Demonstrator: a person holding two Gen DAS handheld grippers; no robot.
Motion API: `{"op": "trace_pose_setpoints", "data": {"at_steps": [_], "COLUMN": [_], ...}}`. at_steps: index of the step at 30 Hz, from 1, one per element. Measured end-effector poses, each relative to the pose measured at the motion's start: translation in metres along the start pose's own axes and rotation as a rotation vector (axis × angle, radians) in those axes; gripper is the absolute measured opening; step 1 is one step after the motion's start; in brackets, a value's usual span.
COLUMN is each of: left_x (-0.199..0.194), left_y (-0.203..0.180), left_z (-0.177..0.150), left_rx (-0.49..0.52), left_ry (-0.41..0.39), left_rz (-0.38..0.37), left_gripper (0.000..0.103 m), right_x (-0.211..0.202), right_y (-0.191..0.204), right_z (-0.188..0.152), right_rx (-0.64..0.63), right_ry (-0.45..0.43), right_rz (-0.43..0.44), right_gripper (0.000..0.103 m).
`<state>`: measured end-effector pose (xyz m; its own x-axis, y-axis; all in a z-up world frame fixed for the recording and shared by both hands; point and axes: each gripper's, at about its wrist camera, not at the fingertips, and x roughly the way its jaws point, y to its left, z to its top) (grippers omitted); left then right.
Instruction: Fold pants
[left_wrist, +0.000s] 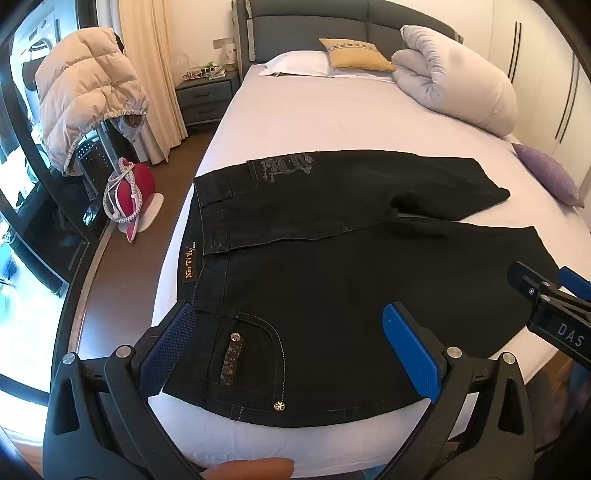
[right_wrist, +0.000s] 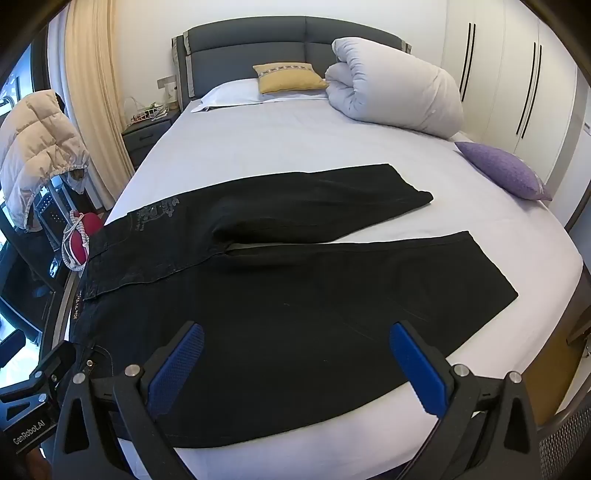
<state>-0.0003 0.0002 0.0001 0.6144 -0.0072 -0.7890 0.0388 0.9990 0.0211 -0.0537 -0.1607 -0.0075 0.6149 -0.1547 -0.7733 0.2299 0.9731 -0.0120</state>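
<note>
Bedroom walls, a cream curtain (left_wrist: 147, 55) and white wardrobe doors (right_wrist: 517, 74) frame a wide bed (right_wrist: 277, 147) with a pale sheet and a grey padded headboard (right_wrist: 258, 48). Across its near end lie the black jeans (right_wrist: 295, 295), spread flat with the waistband toward the left edge of the mattress and the two legs running off to the right, splayed apart so a wedge of sheet shows between them. One side of the waist is turned over onto the seat, showing a pale printed emblem (left_wrist: 284, 166); a brown brand patch (left_wrist: 191, 266) sits on the waistband, and the near pocket carries a studded strip and rivets.

At the head of the bed a rolled white duvet (right_wrist: 399, 92) rests by the right side, with a white pillow (right_wrist: 229, 94) and a yellow cushion (right_wrist: 288, 77) beside it. A purple cushion (right_wrist: 506, 170) lies near the right edge. Off to the left, a beige puffer jacket (left_wrist: 81, 88) hangs over a rack, a grey nightstand (left_wrist: 207, 96) stands by the curtain, and a red object wrapped in cord (left_wrist: 129, 192) sits on the wood floor.

The left gripper (left_wrist: 291, 354) hovers over the pocket and waist corner, jaws spread wide, holding nothing. The right gripper (right_wrist: 295, 365) hovers over the near leg by the thigh, likewise spread wide and empty.
</note>
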Motion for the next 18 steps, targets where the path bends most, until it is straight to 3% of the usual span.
{"op": "trace_pose_setpoints", "data": {"at_steps": [18], "left_x": [0.0025], "left_y": [-0.0029], "left_z": [0.0004], "left_rx": [-0.009], "left_ry": [0.010], "left_rz": [-0.010], "left_gripper": [0.103], "right_x": [0.0006], "right_y": [-0.0033], "right_z": [-0.0031], "right_rx": [-0.007], "right_ry": [-0.002], "right_rz": [-0.002], "right_gripper": [0.103]}}
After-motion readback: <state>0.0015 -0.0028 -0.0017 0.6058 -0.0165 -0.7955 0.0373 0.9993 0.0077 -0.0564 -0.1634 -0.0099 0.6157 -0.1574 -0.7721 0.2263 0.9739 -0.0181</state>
